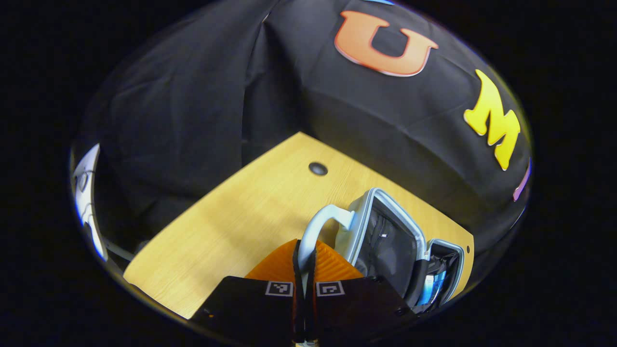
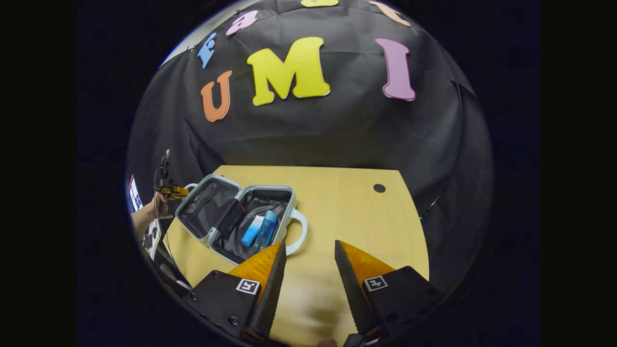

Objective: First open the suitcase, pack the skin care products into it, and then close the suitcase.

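Left gripper point(image 1: 305, 270): jaws pressed together on the pale handle point(image 1: 320, 226) of the suitcase's lid half. Right gripper point(image 2: 310, 262): jaws spread wide, nothing between them, hovering over bare desk point(image 2: 347, 202) just beside the suitcase point(image 2: 241, 217). Suitcase lies open on the wooden desk, both halves splayed, dark lining showing. Two blue skin care products point(image 2: 260, 230) lie side by side in the half nearer the right gripper, by its handle. No legible brand or label on bottles or case. Small dark grommet point(image 2: 379, 188) in the desk's far corner.
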The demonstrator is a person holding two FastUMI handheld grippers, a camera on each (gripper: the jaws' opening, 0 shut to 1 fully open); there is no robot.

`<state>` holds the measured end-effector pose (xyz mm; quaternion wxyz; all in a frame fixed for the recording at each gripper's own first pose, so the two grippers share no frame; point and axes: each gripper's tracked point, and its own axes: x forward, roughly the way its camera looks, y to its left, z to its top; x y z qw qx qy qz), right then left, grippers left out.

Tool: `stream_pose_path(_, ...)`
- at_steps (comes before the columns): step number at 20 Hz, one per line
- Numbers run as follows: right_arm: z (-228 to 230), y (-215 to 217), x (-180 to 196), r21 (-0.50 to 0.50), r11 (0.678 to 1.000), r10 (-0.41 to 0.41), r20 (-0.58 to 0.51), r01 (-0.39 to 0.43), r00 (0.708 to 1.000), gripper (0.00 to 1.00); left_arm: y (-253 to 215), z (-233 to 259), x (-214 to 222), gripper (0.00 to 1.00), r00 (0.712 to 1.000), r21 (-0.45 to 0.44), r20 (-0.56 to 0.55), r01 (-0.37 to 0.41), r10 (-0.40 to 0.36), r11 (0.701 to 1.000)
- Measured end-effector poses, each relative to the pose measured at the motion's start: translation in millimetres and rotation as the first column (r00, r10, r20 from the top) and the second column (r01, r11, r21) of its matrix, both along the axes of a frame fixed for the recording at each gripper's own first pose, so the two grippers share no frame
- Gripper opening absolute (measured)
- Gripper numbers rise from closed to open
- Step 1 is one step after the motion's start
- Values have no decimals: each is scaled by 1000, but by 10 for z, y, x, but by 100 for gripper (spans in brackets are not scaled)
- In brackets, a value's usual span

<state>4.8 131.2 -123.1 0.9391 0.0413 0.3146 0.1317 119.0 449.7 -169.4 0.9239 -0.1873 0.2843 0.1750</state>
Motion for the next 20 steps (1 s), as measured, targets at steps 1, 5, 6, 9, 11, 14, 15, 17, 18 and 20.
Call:
stream_pose_path(1, 56, -86, 8, 4, 1000, -20, 27, 20, 999, 56, -132, 272, 20, 4, 999, 31, 41, 5, -6, 1000)
stream_pose_path(5, 269, -514, 82, 11, 994, -105, 132, 105, 986, 60, -983, 1193, -45, 3, 980, 116, 195, 23, -46, 993)
stream_pose_path(6, 305, -618, 87, 15, 991, -130, 154, 129, 979, 60, -1226, 1354, -61, 3, 973, 132, 225, 26, -55, 991)
stream_pose_path(9, 372, -877, 51, 40, 982, -187, 189, 183, 964, 61, -1973, 1633, -144, 3, 953, 216, 281, 54, -115, 975)
stream_pose_path(11, 413, -1040, 3, 50, 976, -216, 198, 210, 956, 55, -2561, 1708, -141, 3, 934, 237, 310, 104, -176, 966)
stream_pose_path(14, 426, -1382, -71, 35, 970, -243, 203, 241, 948, 60, -3409, 1642, -144, 3, 904, 276, 308, 212, -295, 937)
stream_pose_path(15, 463, -1397, -106, 25, 968, -249, 208, 250, 946, 55, -3625, 1570, -144, 3, 896, 297, 299, 238, -327, 925)
stream_pose_path(17, 495, -1581, -166, -1, 964, -259, 218, 265, 941, 60, -4038, 1388, -143, 3, 879, 313, 272, 305, -393, 899)
stream_pose_path(18, 518, -1655, -206, -11, 962, -264, 221, 273, 939, 60, -4247, 1317, -81, 3, 868, 312, 263, 336, -420, 889)
stream_pose_path(20, 549, -1812, -286, -36, 955, -281, 224, 296, 933, 60, -4522, 1107, 13, 3, 857, 313, 239, 378, -457, 872)
